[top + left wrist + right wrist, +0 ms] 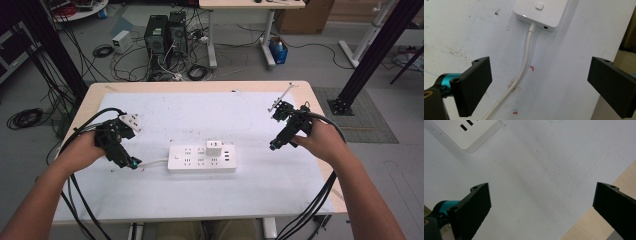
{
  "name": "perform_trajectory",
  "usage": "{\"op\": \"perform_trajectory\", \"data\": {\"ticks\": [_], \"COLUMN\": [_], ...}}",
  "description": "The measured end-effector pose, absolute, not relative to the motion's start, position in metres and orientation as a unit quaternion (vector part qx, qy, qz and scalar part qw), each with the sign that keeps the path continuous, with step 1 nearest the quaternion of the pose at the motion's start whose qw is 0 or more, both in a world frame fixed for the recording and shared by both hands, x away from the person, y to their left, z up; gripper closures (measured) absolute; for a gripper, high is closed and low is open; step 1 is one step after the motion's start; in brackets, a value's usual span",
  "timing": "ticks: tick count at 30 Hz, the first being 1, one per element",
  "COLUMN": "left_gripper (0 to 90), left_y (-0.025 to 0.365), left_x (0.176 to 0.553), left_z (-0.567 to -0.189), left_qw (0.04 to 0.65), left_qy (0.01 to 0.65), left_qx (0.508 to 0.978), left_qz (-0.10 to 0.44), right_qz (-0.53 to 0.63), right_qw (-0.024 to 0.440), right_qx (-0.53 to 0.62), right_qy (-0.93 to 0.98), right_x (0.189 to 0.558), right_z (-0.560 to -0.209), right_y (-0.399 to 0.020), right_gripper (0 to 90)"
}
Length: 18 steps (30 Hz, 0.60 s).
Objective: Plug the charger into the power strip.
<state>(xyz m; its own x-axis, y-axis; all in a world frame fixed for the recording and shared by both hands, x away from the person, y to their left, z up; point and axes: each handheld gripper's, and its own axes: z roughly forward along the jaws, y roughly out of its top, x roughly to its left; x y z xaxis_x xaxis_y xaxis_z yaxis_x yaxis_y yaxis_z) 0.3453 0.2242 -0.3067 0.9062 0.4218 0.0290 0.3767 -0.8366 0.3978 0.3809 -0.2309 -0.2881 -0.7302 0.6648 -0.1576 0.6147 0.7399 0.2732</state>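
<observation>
A white power strip (201,158) lies mid-table on the white mat, with a white plug adapter (215,148) plugged into its top. Its white cable (154,162) runs left toward my left gripper (131,162), which is open just left of the strip. The left gripper view looks down on the strip's switch end (541,13) and the cable (524,67) passing between the wide-apart jaws. My right gripper (274,145) hovers open to the right of the strip, apart from it. The right gripper view catches the strip's corner (471,132) above bare mat.
A white multi-socket plug (130,120) rests by the left hand at the mat's left. The wooden table (200,86) shows around the mat; its edge (599,220) is close to the right gripper. Computers and cables lie on the floor beyond.
</observation>
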Motion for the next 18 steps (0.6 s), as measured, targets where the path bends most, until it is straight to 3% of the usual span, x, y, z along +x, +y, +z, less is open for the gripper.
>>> {"op": "perform_trajectory", "data": {"ticks": [18], "left_gripper": [5.7], "left_y": [0.220], "left_x": [0.356], "left_z": [-0.308], "left_qw": [0.180], "left_qy": [0.207], "left_qx": [0.960], "left_qz": [0.062], "right_qz": [0.110], "right_qw": [0.132], "right_qx": [0.353], "right_qy": [0.920], "right_x": [0.378], "right_z": [-0.288], "right_y": [-0.234], "right_gripper": [1.0]}}
